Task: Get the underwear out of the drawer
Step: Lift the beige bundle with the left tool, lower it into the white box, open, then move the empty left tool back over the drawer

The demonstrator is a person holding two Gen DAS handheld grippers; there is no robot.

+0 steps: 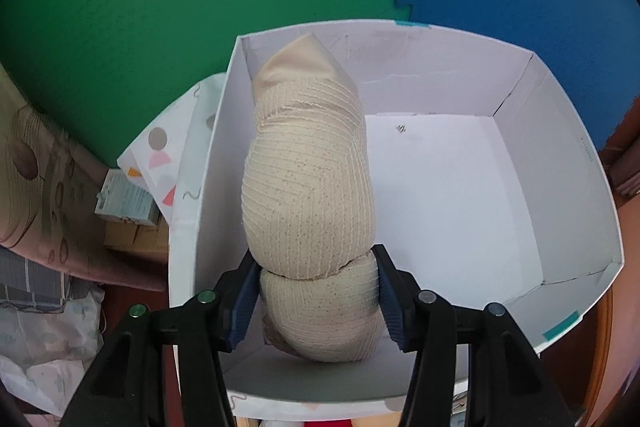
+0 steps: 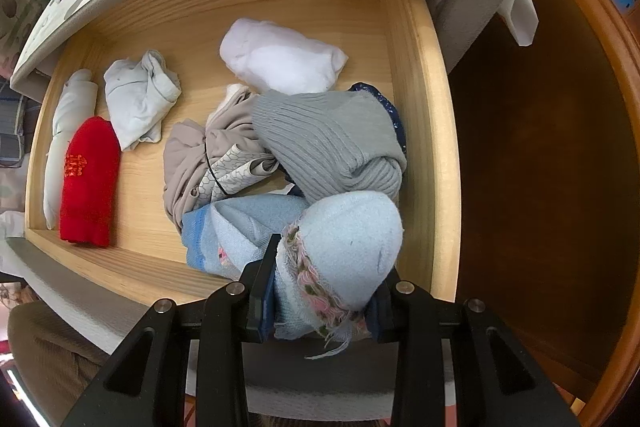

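Beige ribbed fabric, a rolled underwear bundle [image 1: 308, 195], sits clamped in my left gripper [image 1: 316, 301] over the white box [image 1: 576, 187], along its left wall. To finish well, I lower until the roll rests on the box floor, then release. My right gripper [image 2: 320, 301] is clenched on a pale blue garment [image 2: 352, 247] above the wooden drawer [image 2: 416, 115], near its right wall. Only the right wrist view shows the drawer's remaining clothes; only the left shows the box.
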